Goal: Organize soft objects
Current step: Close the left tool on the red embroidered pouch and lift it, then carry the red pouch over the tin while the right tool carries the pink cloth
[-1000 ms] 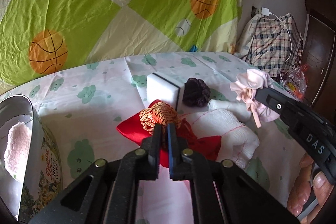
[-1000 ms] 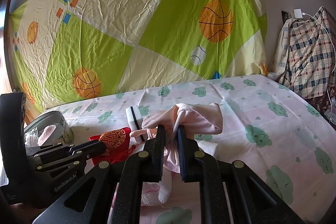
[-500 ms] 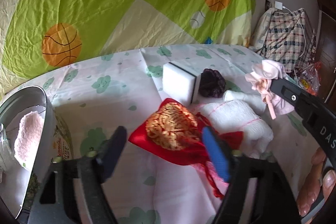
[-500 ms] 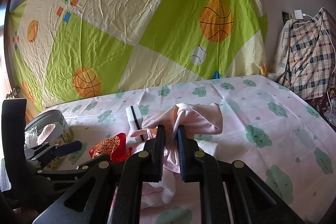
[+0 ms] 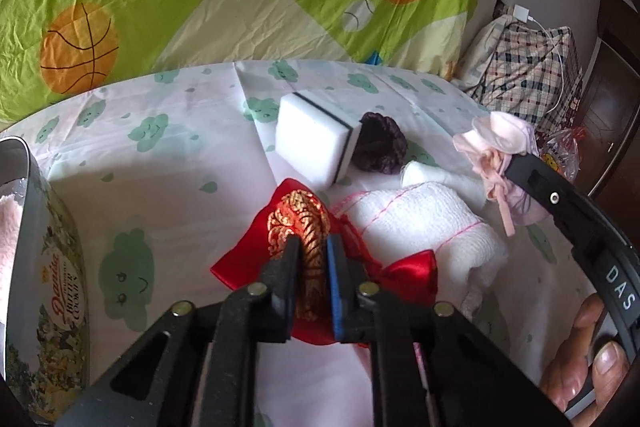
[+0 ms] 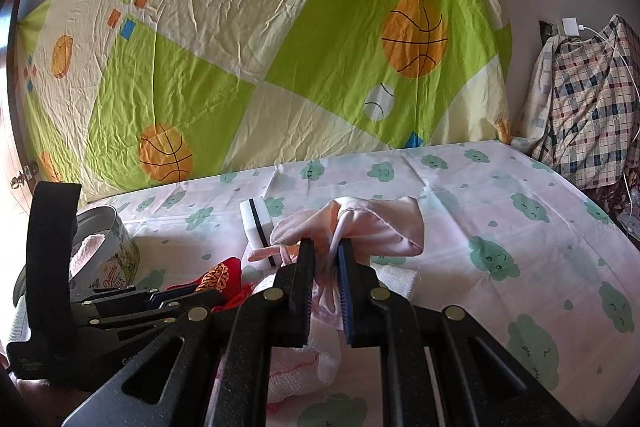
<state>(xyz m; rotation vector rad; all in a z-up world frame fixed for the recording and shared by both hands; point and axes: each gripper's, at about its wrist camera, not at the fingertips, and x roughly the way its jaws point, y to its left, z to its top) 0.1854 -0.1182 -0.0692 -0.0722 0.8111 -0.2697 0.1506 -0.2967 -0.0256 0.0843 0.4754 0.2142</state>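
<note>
Half a second ago the left gripper (image 5: 313, 247) stood wide open above the red pouch (image 5: 296, 247); now its jaws are clamped on the pouch's gold embroidery, the pouch lying on the sheet (image 5: 160, 163). The right gripper (image 6: 325, 255) pinches the pink cloth (image 6: 372, 227). The cookie tin (image 5: 44, 291) is cut off at the edge. One sponge (image 5: 316, 139), one dark scrunchie (image 5: 380, 147) half hidden behind it, one white towel (image 5: 432, 219).

Sponge (image 5: 316, 139) and towel (image 5: 432, 223) crowd pouch (image 5: 300, 247); left side open.
</note>
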